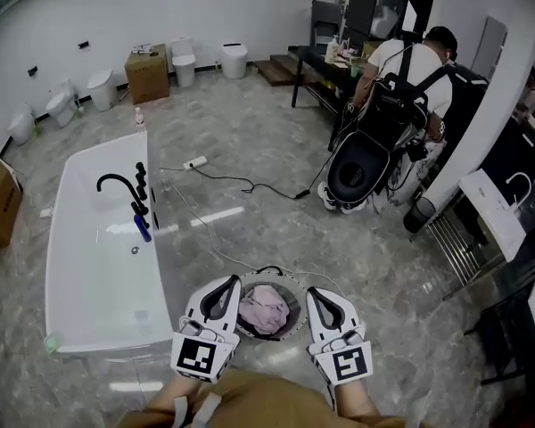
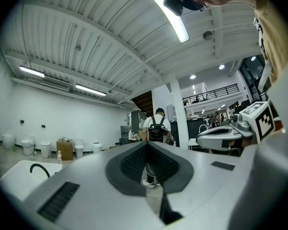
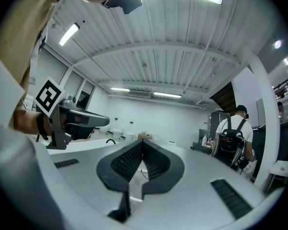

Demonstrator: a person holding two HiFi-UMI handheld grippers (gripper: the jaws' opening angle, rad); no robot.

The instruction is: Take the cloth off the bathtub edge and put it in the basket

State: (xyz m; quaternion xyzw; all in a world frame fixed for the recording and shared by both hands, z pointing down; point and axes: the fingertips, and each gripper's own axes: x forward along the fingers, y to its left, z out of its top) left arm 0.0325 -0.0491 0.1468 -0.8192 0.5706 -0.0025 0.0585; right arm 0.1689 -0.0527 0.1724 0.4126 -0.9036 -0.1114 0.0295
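Observation:
A pink cloth [image 1: 264, 309] lies inside a round dark basket [image 1: 288, 291] on the floor, right in front of me. My left gripper [image 1: 223, 285] is held upright at the basket's left side, jaws shut and empty. My right gripper [image 1: 319, 294] stands upright at the basket's right side, jaws also shut with nothing in them. In the left gripper view the left gripper's tips [image 2: 146, 150] meet, and in the right gripper view the right gripper's tips [image 3: 142, 146] meet. The white bathtub [image 1: 71, 266] with a black faucet [image 1: 116, 183] lies to my left, its edge bare.
A power strip [image 1: 194, 162] and cable trail across the marble floor beyond the basket. A person with a backpack [image 1: 410, 87] stands at the back right by a dark desk. Toilets, bins and a cardboard box [image 1: 147, 72] line the far wall. A metal rack stands at right.

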